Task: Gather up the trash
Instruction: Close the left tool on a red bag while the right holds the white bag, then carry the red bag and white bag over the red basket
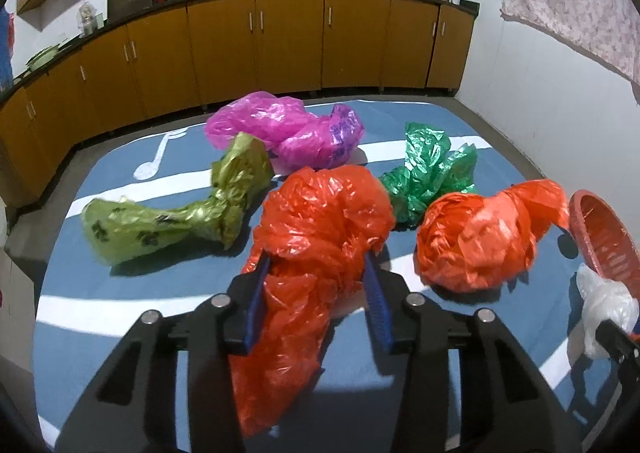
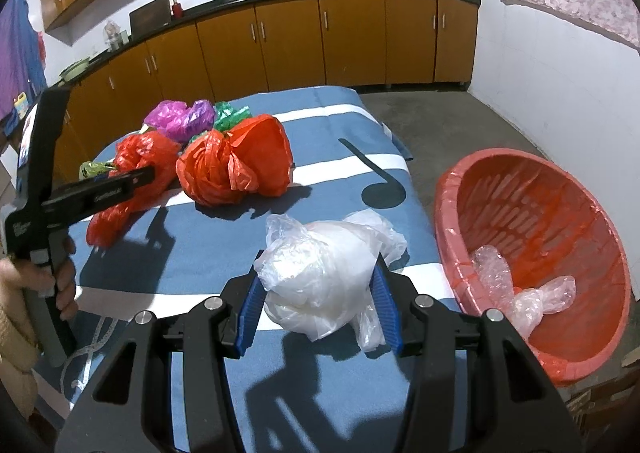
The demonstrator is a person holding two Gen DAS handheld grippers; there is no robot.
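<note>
**Trash bags on blue blanket: two in grip**

Left gripper point(image 1: 316, 257): pinching red plastic bag point(image 1: 320, 221), near blanket point(image 1: 120, 301) front. Right gripper point(image 2: 320, 285): clamped on white plastic bag point(image 2: 324, 277), beside red basket point(image 2: 536, 213). Loose: second red bag point(image 1: 476, 237), green point(image 1: 428, 169), magenta point(image 1: 288, 129), olive point(image 1: 168, 213).

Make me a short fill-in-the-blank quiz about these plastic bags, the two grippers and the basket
1. The left gripper grips a crumpled bag coloured ____.
2. The right gripper grips a bag coloured ____.
3. The red basket already holds ____ plastic.
4. The purple bag lies on a cloth that is white-striped and ____.

Missing words: red; white; clear; blue
</note>
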